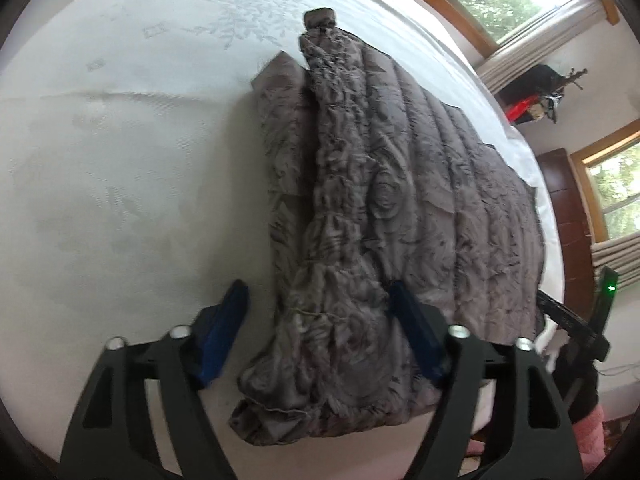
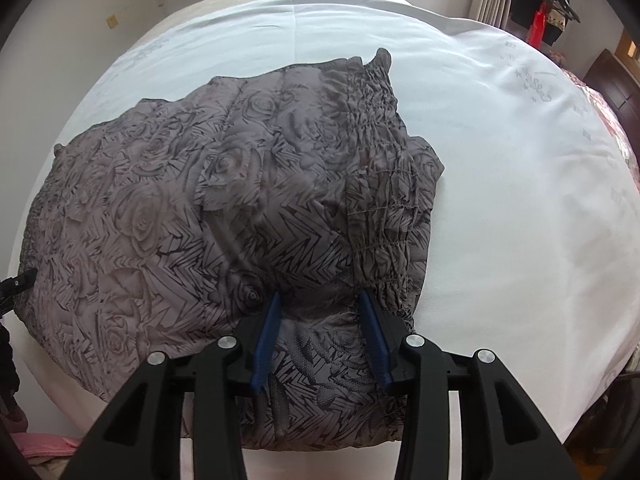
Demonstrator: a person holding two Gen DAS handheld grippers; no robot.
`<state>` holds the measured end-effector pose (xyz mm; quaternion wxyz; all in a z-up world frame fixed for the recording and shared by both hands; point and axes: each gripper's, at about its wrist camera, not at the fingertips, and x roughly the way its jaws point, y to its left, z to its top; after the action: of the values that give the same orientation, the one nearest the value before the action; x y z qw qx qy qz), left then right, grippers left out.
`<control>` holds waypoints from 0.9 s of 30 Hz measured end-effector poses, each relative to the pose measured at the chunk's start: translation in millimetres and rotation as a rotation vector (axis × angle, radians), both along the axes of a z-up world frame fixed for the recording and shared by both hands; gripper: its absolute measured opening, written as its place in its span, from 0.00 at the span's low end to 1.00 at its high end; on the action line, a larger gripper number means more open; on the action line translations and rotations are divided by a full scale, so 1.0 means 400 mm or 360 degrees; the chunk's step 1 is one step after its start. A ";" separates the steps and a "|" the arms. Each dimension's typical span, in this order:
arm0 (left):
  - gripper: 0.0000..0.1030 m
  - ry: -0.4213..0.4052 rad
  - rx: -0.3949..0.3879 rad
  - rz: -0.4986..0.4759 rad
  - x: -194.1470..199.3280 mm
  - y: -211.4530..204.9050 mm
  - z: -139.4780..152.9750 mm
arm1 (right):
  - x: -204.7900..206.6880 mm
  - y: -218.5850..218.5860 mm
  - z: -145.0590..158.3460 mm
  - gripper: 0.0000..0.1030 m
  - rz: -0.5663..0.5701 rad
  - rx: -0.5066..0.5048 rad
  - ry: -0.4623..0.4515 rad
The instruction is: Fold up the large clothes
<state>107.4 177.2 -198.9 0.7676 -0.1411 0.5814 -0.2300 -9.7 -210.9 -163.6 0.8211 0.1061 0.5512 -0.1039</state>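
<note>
A large grey garment [image 1: 400, 208] with a rose and zigzag print lies partly folded on a white bed sheet [image 1: 120, 160]. Its smocked band runs down the middle of the left wrist view. My left gripper [image 1: 320, 300] is open, its blue fingers [image 1: 224, 332] straddling the garment's near smocked end. In the right wrist view the garment [image 2: 200, 200] spreads to the left, its smocked band on the right. My right gripper [image 2: 320, 312] is open, with a bunch of fabric between its blue fingers [image 2: 372, 336].
The bed sheet [image 2: 500, 160] extends wide to the right in the right wrist view. Windows with curtains [image 1: 540, 20], a coat rack [image 1: 540, 96] and a dark wooden headboard [image 2: 612, 80] stand around the bed. The other gripper's tip [image 2: 20, 280] shows at the left edge.
</note>
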 end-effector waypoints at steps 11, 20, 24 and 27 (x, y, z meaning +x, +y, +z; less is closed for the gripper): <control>0.35 0.0089 -0.0116 0.0085 -0.018 0.004 -0.018 | 0.012 0.000 -0.023 0.41 0.0000 0.0011 -0.0012; 0.34 0.0059 -0.0124 0.0156 -0.033 0.005 -0.038 | 0.017 0.001 -0.041 0.41 0.0005 0.0000 -0.0031; 0.33 0.0026 -0.0102 0.0187 -0.048 0.003 -0.028 | 0.010 -0.020 -0.043 0.42 0.0013 0.0080 -0.0055; 0.25 -0.0006 -0.0053 0.0211 -0.056 -0.008 0.008 | 0.006 -0.042 -0.012 0.46 0.0021 0.0144 -0.0080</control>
<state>84.8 173.9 -195.8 0.7799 -0.1917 0.5652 -0.1886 -7.4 -227.8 -168.3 0.8297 0.1420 0.5353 -0.0708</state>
